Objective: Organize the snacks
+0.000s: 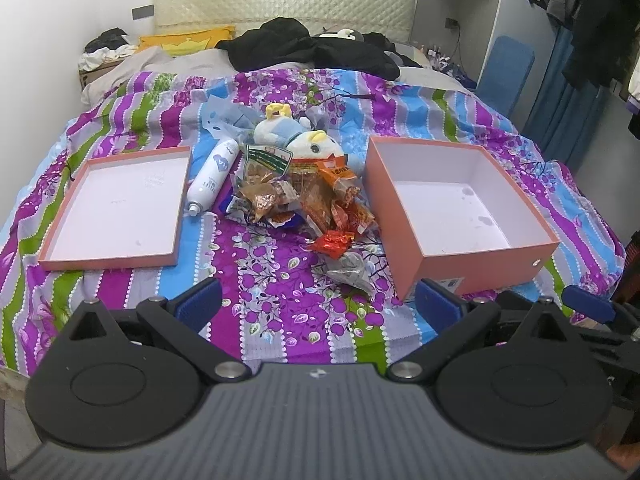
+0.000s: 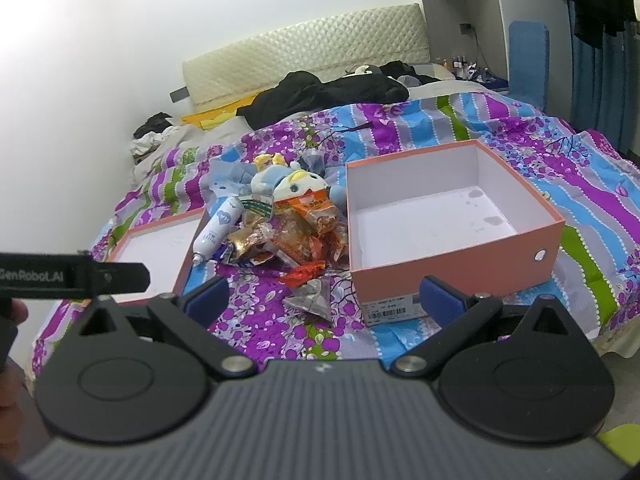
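A heap of snack packets (image 1: 304, 200) (image 2: 288, 240) lies mid-bed on the striped quilt, with a silver wrapper (image 1: 350, 272) (image 2: 312, 300) nearest me. Right of it stands an empty orange box (image 1: 460, 216) (image 2: 448, 216); its shallow lid (image 1: 116, 208) (image 2: 160, 240) lies to the left. A white spray bottle (image 1: 212, 176) (image 2: 218, 228) and a plush toy (image 1: 304, 136) (image 2: 292, 184) rest among the snacks. My left gripper (image 1: 318, 306) is open, hovering short of the heap. My right gripper (image 2: 326, 298) is open too, with the silver wrapper showing between its blue pads.
Black clothes (image 1: 312, 48) and a yellow pillow (image 1: 184, 42) lie near the headboard. A blue chair (image 1: 508, 72) and hanging clothes stand at the right. The left gripper's body (image 2: 72, 276) crosses the right wrist view's left edge. Bare quilt (image 1: 264, 292) lies before the heap.
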A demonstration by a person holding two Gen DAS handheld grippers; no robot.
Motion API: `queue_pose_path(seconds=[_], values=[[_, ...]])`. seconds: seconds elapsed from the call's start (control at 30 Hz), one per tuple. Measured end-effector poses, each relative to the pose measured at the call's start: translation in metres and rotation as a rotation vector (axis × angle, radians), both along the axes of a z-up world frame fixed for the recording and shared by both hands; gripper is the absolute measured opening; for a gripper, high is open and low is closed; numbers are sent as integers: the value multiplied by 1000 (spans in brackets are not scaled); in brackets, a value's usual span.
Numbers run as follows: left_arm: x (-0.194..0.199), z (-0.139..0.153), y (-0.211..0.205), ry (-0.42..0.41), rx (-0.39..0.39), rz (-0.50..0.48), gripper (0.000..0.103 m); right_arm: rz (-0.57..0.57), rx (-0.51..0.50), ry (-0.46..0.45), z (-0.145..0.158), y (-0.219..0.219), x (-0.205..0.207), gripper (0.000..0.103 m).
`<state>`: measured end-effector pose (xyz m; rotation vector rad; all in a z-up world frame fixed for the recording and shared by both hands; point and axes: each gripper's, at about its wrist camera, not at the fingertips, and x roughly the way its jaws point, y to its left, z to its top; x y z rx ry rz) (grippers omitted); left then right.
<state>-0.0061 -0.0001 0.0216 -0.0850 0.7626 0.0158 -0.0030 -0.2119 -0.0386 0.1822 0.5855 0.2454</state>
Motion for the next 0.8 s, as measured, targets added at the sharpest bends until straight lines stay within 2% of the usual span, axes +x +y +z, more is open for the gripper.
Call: queue_pose_path(seconds=[0.23,0.47,0.57,0.8], values=[[-3,-4,2,22,-1,-11,103,-4,12,3,-2,1,-6,103],[-7,-1,3,4,11,-12,103,11,24,1,0,3,-7,103],[-10,0,7,-14,-6,-9,103,25,18,4,-1,4,-8,103],[-9,-2,9,1,-19,-18,103,0,0,37,-5,5,-3,103]])
